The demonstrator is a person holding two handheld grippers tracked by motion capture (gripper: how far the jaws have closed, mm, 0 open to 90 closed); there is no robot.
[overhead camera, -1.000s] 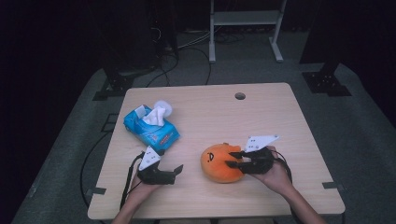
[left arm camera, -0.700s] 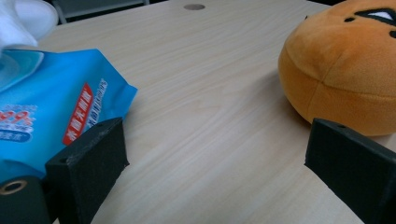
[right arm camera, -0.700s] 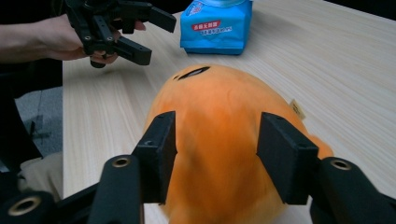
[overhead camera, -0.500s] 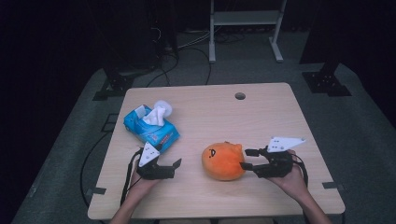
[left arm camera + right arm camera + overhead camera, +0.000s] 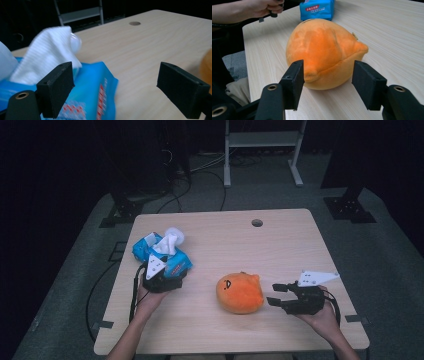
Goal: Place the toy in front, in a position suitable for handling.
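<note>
An orange plush toy (image 5: 240, 292) (image 5: 324, 50) lies on the wooden table (image 5: 300, 250) near the front. My right gripper (image 5: 276, 294) (image 5: 329, 68) is open just to its right, its jaws level with the plush's pointed end and apart from it. A blue tissue pack (image 5: 165, 260) (image 5: 92, 95) (image 5: 317, 8) with a white tissue (image 5: 167, 241) (image 5: 47, 57) sticking out lies at the left. My left gripper (image 5: 170, 279) (image 5: 116, 75) is open at the pack's near edge, with its left jaw in front of the pack.
A round cable hole (image 5: 257, 222) (image 5: 134, 23) sits near the table's far edge. Beyond the table stand a metal shelf frame (image 5: 262, 140) and cables on the grey floor. The person's left hand (image 5: 262, 7) shows in the right gripper view.
My right gripper has drawn back to the right, away from the plush, which stays put. My left gripper has moved forward up to the tissue pack.
</note>
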